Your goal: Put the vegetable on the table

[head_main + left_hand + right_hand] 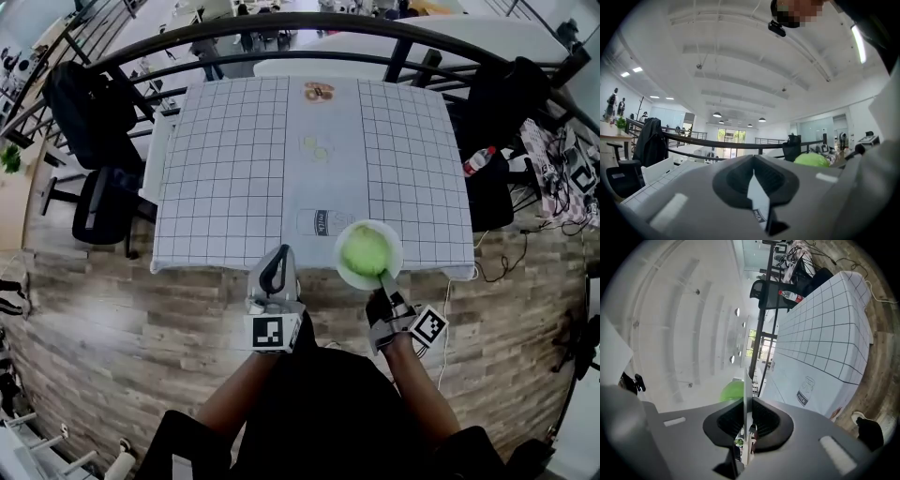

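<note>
A round green vegetable (366, 251) lies on a white plate (339, 255) at the near edge of the checked table (225, 169), right of the middle. My right gripper (384, 278) is shut on the plate's near rim. In the right gripper view the plate (747, 394) shows edge-on between the jaws of that gripper (747, 420), with the vegetable (731, 391) just beyond. I cannot tell whether the plate rests on the table or hangs just above it. My left gripper (278, 255) is shut and holds nothing, left of the plate. The left gripper view shows the vegetable (812, 160) to the right.
A milk-bottle print (323, 222) marks the cloth beside the plate; other food pictures (319, 92) lie farther along the middle strip. Black chairs (103, 202) stand left of the table. A bottle (478, 159) and dark gear are on the right. A black railing (281, 28) curves behind.
</note>
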`<action>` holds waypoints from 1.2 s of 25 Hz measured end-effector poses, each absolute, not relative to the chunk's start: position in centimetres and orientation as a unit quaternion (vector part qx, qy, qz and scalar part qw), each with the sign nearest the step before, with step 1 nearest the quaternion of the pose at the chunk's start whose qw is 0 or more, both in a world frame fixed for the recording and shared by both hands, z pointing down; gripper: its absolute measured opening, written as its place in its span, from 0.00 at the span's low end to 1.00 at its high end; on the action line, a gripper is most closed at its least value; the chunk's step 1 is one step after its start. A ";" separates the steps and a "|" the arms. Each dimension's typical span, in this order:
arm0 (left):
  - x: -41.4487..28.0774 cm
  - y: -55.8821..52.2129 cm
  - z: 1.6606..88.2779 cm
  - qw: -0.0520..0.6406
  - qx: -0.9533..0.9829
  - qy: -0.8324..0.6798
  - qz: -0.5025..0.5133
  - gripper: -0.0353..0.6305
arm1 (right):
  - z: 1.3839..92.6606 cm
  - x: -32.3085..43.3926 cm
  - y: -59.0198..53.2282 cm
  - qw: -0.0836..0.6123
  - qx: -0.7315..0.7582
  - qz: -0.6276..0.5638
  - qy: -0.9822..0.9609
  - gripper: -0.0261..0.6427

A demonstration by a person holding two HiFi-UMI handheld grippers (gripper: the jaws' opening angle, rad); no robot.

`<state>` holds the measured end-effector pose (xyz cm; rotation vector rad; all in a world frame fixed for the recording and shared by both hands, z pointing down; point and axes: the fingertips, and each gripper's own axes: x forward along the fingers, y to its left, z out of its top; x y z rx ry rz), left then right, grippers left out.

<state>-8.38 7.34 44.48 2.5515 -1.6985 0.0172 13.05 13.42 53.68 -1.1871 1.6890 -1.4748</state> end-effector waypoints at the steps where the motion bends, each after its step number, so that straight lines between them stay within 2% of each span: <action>1: -8.6 6.3 44.4 0.040 0.833 -0.551 0.008 0.07 | 53.7 12.7 12.4 0.298 -0.447 -0.557 0.633 0.09; 7: -8.9 1.6 43.4 0.035 0.849 -0.527 0.004 0.07 | 52.8 10.5 6.6 0.336 -0.440 -0.564 0.612 0.08; 19: -10.8 -4.7 44.5 0.054 0.878 -0.475 0.012 0.07 | 52.5 8.0 0.3 0.346 -0.458 -0.540 0.616 0.09; 30: -9.0 -8.2 44.9 0.055 0.871 -0.488 0.018 0.07 | 54.1 10.1 -2.6 0.335 -0.459 -0.551 0.611 0.09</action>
